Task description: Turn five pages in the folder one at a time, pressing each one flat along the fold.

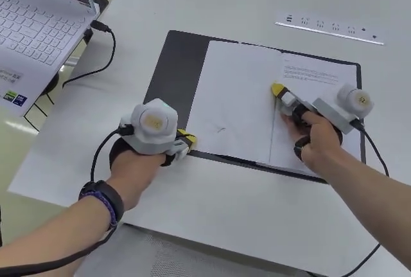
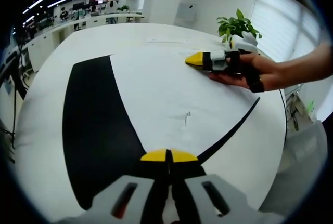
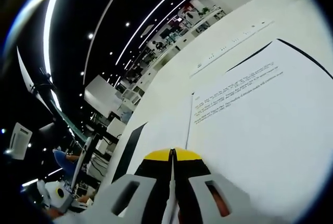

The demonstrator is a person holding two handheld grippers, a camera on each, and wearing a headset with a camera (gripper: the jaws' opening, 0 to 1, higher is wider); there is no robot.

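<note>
A black folder (image 1: 173, 71) lies open on the white table, with a blank white page (image 1: 234, 97) turned to the left and a printed page (image 1: 314, 74) on the right. My right gripper (image 1: 277, 89) is shut, its yellow tips resting on the paper by the fold (image 3: 188, 122). My left gripper (image 1: 188, 139) is shut too, tips at the folder's near edge (image 2: 223, 141) by the blank page's (image 2: 177, 89) lower corner. In the left gripper view the right gripper (image 2: 193, 59) shows far across the page, held by a hand.
A laptop (image 1: 38, 20) sits at the table's far left with a black cable (image 1: 106, 52) trailing toward the folder. A white power strip (image 1: 331, 27) lies beyond the folder at the back right. The table's near edge (image 1: 212, 241) is close below my hands.
</note>
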